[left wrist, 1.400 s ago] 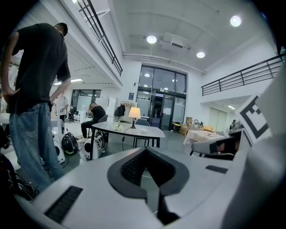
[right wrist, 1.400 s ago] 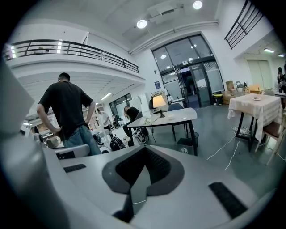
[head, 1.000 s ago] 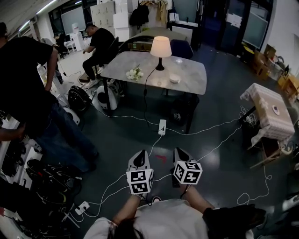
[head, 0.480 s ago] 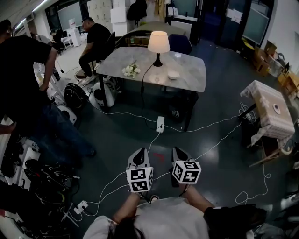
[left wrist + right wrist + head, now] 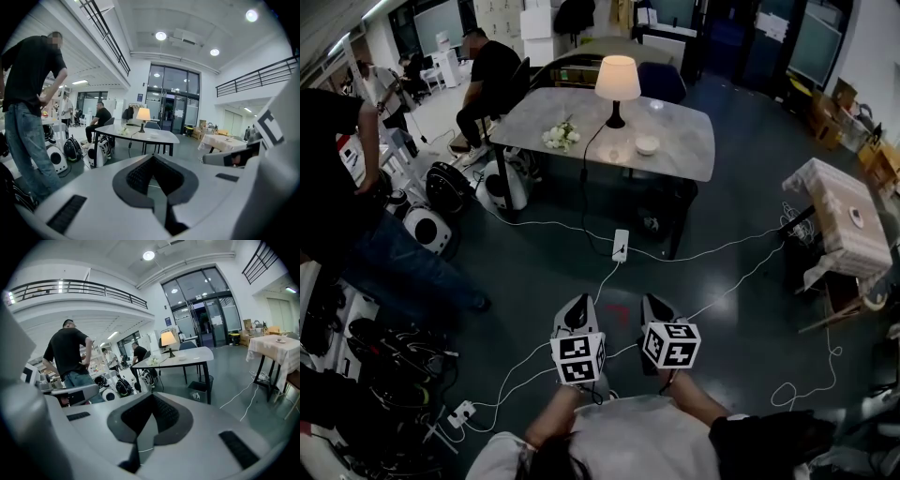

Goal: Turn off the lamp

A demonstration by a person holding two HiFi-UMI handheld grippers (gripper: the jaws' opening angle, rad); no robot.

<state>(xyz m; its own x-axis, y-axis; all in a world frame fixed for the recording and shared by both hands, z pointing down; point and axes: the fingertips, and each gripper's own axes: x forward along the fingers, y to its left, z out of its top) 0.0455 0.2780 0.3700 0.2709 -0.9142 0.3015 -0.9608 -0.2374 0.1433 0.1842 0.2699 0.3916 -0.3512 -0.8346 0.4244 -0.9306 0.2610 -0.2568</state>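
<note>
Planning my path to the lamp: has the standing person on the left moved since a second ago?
Yes. The person has shifted left in the head view, away from the white case on the floor.

The hall looks dim and bluish from above. The lamp (image 5: 617,77) glows warm on the desk (image 5: 684,150), round ceiling lights (image 5: 161,35) flare white, and the dark floor (image 5: 539,272) shines faintly. Both gripper views bulge, blacken at the corners and blur up close.
</note>
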